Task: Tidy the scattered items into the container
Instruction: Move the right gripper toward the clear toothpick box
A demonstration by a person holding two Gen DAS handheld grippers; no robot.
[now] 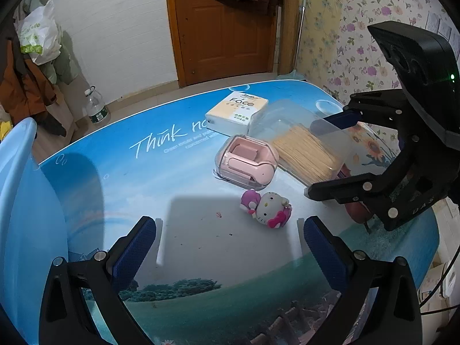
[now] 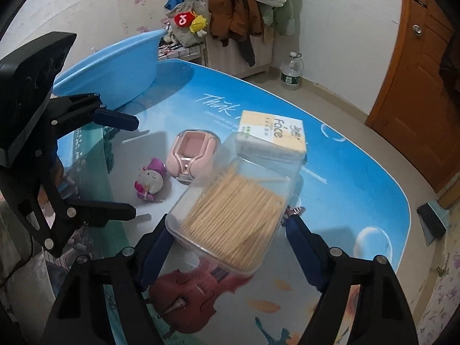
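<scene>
The right claw (image 2: 227,247) straddles a clear plastic box of toothpicks (image 2: 238,212), one blue pad on each side of its near end. The left pad sits at the box's corner, while the right pad shows a small gap, so the claw reads as released around the box rather than clamped on it. The box looks tilted, its far end toward a pack of facial tissues (image 2: 271,136) that lies just beyond it on the counter (image 2: 359,178).

Left of the box sits a pink earbud case (image 2: 191,155) with a clear lid, and just in front of that a small cat figurine (image 2: 151,182) with a pink bow lies on its side. Both rest on the counter, apart from the claws.

The left claw (image 1: 230,251) hovers with its pads spread wide and nothing between them, above bare counter just short of the figurine.

The blue basin (image 2: 115,66) stands at the counter's far left edge, well apart from the scattered things; its inside is hidden from view.
</scene>
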